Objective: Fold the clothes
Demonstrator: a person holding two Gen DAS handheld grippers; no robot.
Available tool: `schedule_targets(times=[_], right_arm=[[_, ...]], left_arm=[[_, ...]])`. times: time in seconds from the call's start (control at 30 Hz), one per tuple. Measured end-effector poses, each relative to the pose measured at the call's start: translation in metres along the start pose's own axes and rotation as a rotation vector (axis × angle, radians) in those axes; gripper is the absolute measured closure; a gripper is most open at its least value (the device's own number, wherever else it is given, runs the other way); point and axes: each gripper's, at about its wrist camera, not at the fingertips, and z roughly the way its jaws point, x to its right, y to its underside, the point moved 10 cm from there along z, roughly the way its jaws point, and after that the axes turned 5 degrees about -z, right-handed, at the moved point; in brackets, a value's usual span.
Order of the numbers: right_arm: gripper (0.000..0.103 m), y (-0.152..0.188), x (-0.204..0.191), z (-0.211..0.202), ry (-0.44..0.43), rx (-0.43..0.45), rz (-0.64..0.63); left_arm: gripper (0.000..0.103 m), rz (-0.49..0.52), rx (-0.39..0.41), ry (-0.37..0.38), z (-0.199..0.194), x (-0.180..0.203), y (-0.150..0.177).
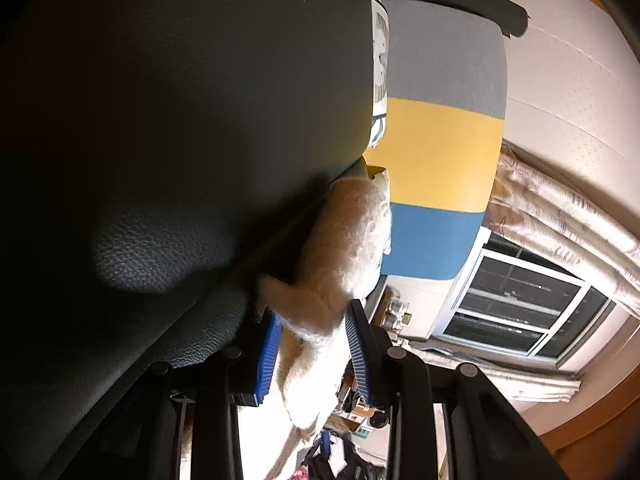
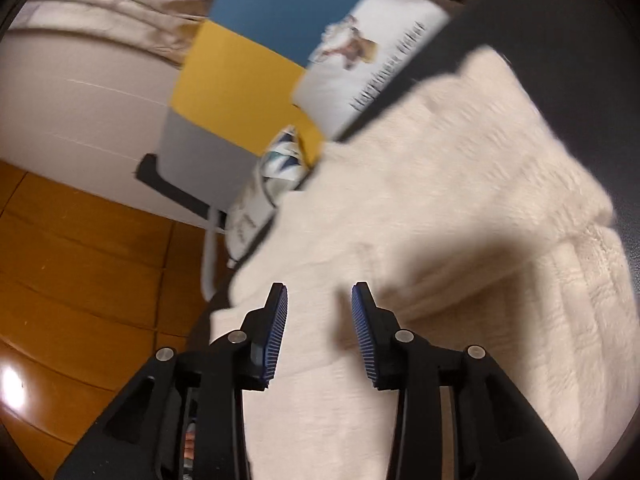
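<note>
A cream fluffy garment (image 2: 460, 208) lies spread on a dark leather surface (image 2: 560, 20) in the right wrist view. My right gripper (image 2: 319, 300) hovers open just above its near edge, nothing between the blue pads. In the left wrist view, tilted sideways, a bunched fold of the same cream garment (image 1: 344, 248) runs between the blue-padded fingers of my left gripper (image 1: 312, 320), which looks closed on it, right against the dark leather surface (image 1: 180, 100).
A grey, yellow and blue striped cushion (image 1: 440, 140) and a printed white pillow (image 2: 360, 60) lie beyond the dark surface. The wooden floor (image 2: 80, 260) is left of the right gripper. A window (image 1: 520, 304) with curtains stands behind.
</note>
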Motion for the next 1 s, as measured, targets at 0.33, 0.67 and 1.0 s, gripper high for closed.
schedule_targets(times=[0.33,0.67,1.0], right_arm=[[0.062,0.009,0.014,0.019,-0.080,0.006,0.053],[0.041,0.008,0.013,0.025,-0.060,-0.018,-0.011],[0.095,0.023,0.004,0.048,0.033,-0.097,-0.068]], left_arm=[[0.072,0.042,-0.024,-0.019,0.001,-0.002,-0.001],[0.072,0.053,-0.028,-0.017,0.000,-0.004,-0.003],[0.072,0.046,-0.023,-0.011,-0.001,-0.004,-0.005]])
